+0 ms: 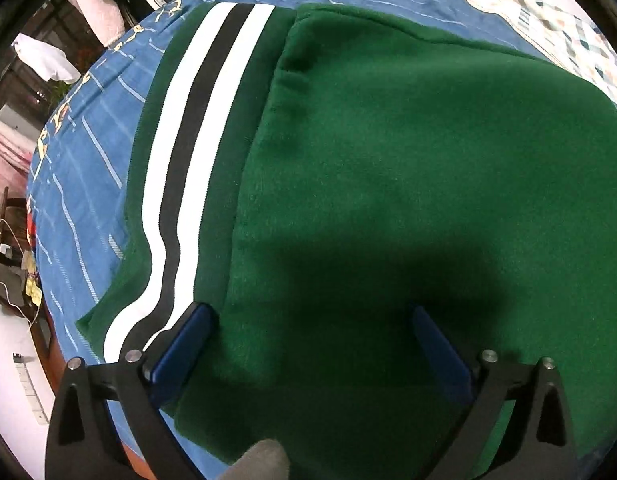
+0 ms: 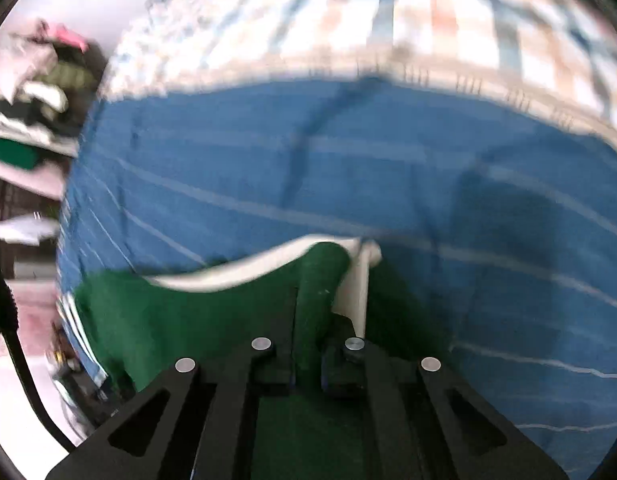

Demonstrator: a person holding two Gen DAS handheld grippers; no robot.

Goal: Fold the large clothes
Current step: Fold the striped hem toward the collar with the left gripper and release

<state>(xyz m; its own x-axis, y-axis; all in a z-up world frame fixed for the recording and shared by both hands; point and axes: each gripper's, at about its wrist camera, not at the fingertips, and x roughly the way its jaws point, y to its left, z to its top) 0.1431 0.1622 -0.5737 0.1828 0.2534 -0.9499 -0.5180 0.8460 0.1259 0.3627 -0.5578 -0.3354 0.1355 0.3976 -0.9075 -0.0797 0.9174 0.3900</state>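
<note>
Garment: a green top (image 1: 388, 168) lies spread over a blue sheet (image 1: 80, 200) on a bed, filling most of the left wrist view; a white-black-white striped band (image 1: 188, 152) runs along its edge from 12 toward 8 o'clock.
Left gripper (image 1: 312, 320): jaws spread wide above the green cloth, nothing between them — the blue pads (image 1: 184, 344) hang clear of the fabric.
Right gripper (image 2: 306, 344): jaws pressed together, pinching a fold of the green top (image 2: 320, 280) with a white lining edge (image 2: 356, 280) showing at 1 o'clock of the grip.
Hard to make out: the right wrist view is smeared with motion blur; the checked cover (image 2: 388, 8) at 12 o'clock is only a pattern of pale squares.
Cut off: the garment runs out of frame at 4 o'clock in the left view, so its full shape cannot be told.
Surroundings: piled clothes (image 2: 40, 80) at 10 o'clock in the right view — blurred; a white cloth (image 1: 44, 56) hangs at 10 o'clock in the left view.
In the way: the left gripper's shadow darkens the cloth between its jaws.
</note>
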